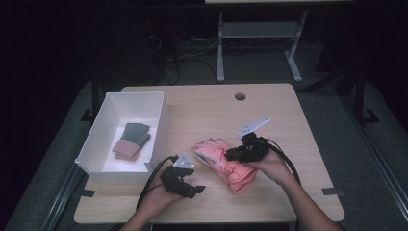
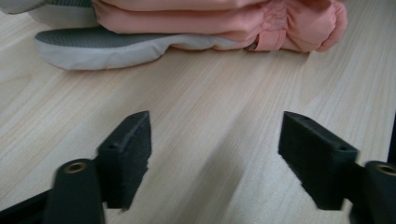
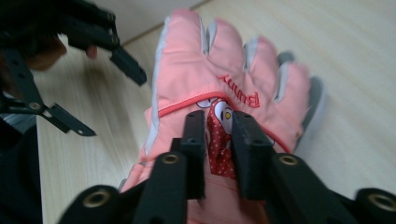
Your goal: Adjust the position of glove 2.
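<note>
The right gripper (image 3: 218, 140) is seen pinching the back of a pink glove (image 3: 224, 79), its jaws pressed onto a red dotted patch just below the embroidered word "Bunny". The glove (image 1: 225, 163) is laid on the wooden table (image 1: 202, 110), near the front edge between the two hands, with grey palm fabric showing beneath it in the left gripper view. The left gripper (image 1: 188, 185) is held just left of the glove, jaws spread wide with only bare tabletop between them. A white box (image 1: 108, 115) holding folded grey and pink cloths (image 1: 131, 140) is placed at the table's left side
</note>
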A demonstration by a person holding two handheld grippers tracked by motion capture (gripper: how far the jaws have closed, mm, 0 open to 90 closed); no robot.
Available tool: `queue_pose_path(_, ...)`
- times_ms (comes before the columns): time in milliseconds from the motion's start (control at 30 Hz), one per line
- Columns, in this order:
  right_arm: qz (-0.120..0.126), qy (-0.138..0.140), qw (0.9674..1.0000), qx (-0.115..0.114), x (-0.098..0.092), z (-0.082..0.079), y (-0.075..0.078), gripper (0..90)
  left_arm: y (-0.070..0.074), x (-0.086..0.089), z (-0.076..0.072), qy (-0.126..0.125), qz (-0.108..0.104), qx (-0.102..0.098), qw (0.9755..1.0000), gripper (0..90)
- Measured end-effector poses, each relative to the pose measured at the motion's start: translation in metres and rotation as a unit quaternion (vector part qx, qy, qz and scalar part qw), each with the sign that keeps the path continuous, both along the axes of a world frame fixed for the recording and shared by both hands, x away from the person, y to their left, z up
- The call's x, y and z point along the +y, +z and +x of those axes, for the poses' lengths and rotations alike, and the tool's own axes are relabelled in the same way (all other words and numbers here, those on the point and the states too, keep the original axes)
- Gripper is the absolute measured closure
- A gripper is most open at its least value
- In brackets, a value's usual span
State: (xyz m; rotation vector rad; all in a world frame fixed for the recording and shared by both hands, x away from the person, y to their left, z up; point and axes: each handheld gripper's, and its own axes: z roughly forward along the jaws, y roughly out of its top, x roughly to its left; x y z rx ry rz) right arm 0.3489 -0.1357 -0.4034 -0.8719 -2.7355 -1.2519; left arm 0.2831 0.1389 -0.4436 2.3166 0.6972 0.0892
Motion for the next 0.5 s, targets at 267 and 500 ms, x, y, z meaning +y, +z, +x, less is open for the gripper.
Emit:
queue_pose_path(267, 0.021, -0.04, 0.9982, -0.04, -0.032, -0.006, 0.02, 90.0, 0.009, 0.002, 0.003, 0.004, -0.012, 0.001, 0.9999, 64.5)
queue_pose_path(500, 0.003, -0.059, 0.9972, -0.045, -0.064, -0.015, 0.016, 90.0, 0.017, -0.005, 0.008, 0.009, -0.008, 0.003, 0.9999, 89.7)
